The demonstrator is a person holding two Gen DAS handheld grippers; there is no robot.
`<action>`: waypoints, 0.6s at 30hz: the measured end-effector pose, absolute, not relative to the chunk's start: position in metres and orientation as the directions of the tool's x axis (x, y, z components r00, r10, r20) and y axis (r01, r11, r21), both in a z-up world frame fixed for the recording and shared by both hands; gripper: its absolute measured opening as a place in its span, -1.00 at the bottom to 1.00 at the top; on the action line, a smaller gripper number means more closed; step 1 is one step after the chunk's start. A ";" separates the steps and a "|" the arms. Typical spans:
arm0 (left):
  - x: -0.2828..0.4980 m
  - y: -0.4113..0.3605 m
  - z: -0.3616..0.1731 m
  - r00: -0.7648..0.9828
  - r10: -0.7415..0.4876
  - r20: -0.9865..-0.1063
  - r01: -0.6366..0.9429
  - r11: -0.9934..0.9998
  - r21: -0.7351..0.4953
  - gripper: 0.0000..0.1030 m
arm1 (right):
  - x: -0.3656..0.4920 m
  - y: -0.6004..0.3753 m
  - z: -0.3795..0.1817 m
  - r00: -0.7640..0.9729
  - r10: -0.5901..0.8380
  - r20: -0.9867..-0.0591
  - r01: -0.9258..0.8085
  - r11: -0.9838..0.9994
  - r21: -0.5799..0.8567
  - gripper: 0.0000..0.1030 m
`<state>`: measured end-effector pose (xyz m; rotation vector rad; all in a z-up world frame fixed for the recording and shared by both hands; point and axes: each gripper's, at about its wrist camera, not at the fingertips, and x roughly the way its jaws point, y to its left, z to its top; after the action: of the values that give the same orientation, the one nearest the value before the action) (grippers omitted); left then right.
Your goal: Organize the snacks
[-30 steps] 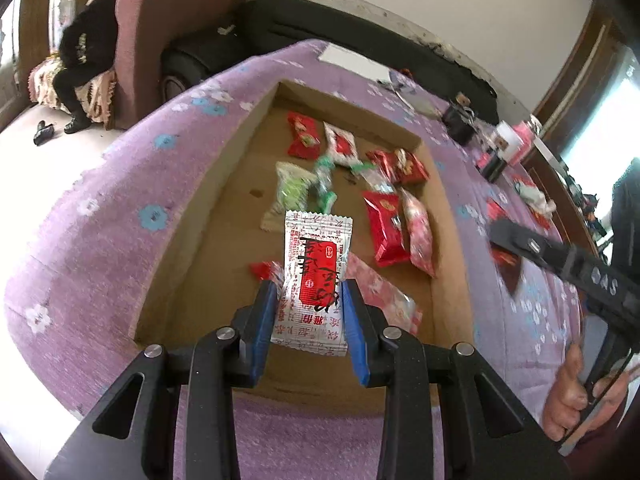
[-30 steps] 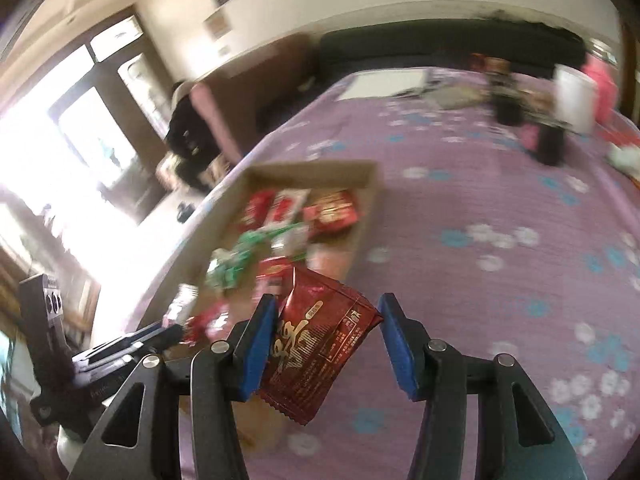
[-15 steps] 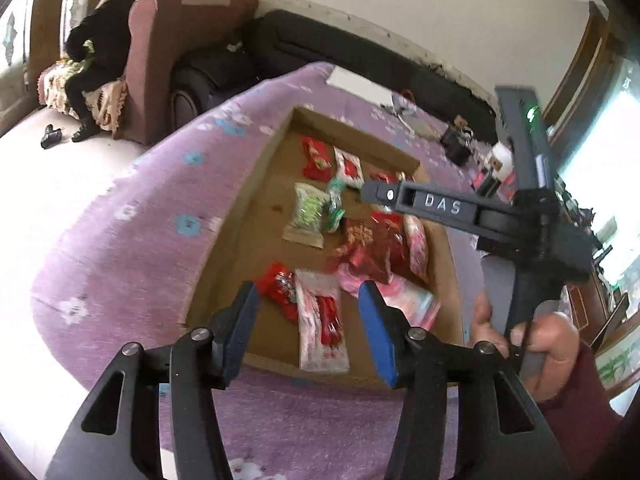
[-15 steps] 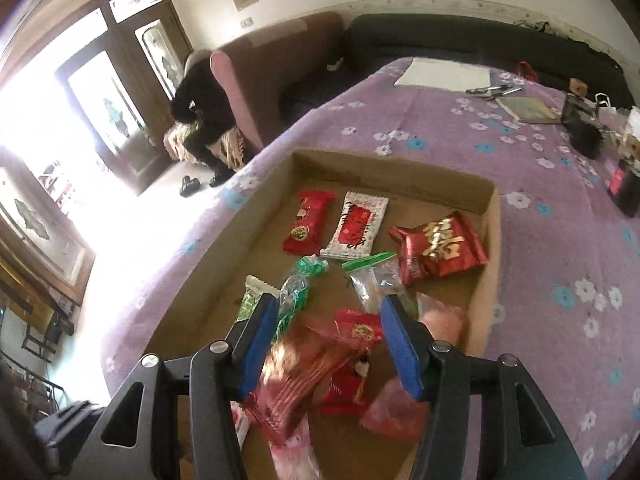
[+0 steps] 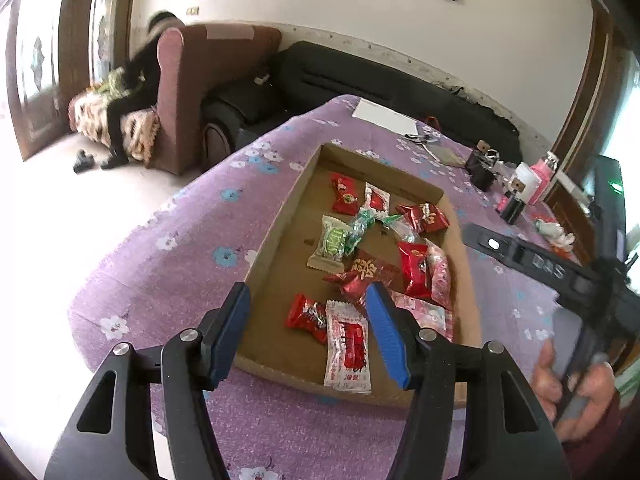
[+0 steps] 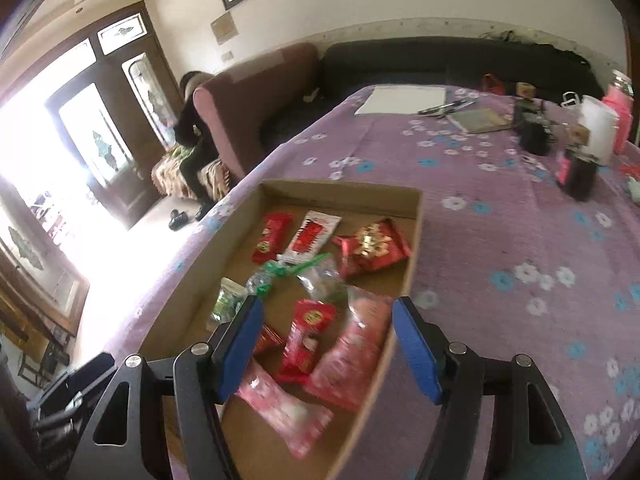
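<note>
Now that both packets have dropped out of the claws, each snack lies loose in the cardboard tray (image 5: pixel 276 236) on the purple flowered counter (image 5: pixel 168 248). A second ago the left claw (image 5: pixel 308 330) pinched the white-and-red sachet (image 5: pixel 347 347); it rests now at the tray's near edge beside a small red packet (image 5: pixel 306 316). The right claw (image 6: pixel 326 350) carried the dark red foil packet (image 5: pixel 366 274), which lies now mid-tray. Both claws are spread and opening with nothing between the pads, hovering above the tray.

That reads as two more snacks delivered, so the next step is likely fetching others, though none shows loose on the counter.

White letters "DAS" (image 5: pixel 550 266) are readable on the right tool's arm. The foil packet bears gold Chinese characters, and the sachet's print is too small to read.
</note>
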<state>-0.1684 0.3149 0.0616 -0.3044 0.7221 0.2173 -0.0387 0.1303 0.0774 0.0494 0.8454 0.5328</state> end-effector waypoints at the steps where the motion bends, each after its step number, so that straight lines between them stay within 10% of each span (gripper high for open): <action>1: -0.168 0.311 0.063 0.732 0.114 -0.672 -0.308 0.935 -0.176 0.16 | -0.044 0.125 0.078 0.556 0.462 -0.691 -0.422 0.873 0.245 0.33; 4: -0.164 0.300 0.069 0.711 0.218 -0.669 -0.362 0.929 -0.082 0.61 | -0.059 0.109 0.082 0.601 0.438 -0.669 -0.393 0.890 0.230 0.38; 18: -0.145 0.261 0.072 0.650 0.281 -0.706 -0.384 0.923 0.014 0.62 | -0.100 0.070 0.073 0.668 0.356 -0.653 -0.347 0.926 0.150 0.58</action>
<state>-0.1445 0.2609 0.0718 -0.1415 0.7760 0.3789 -0.0999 0.0699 0.0731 0.0138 0.7391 0.3963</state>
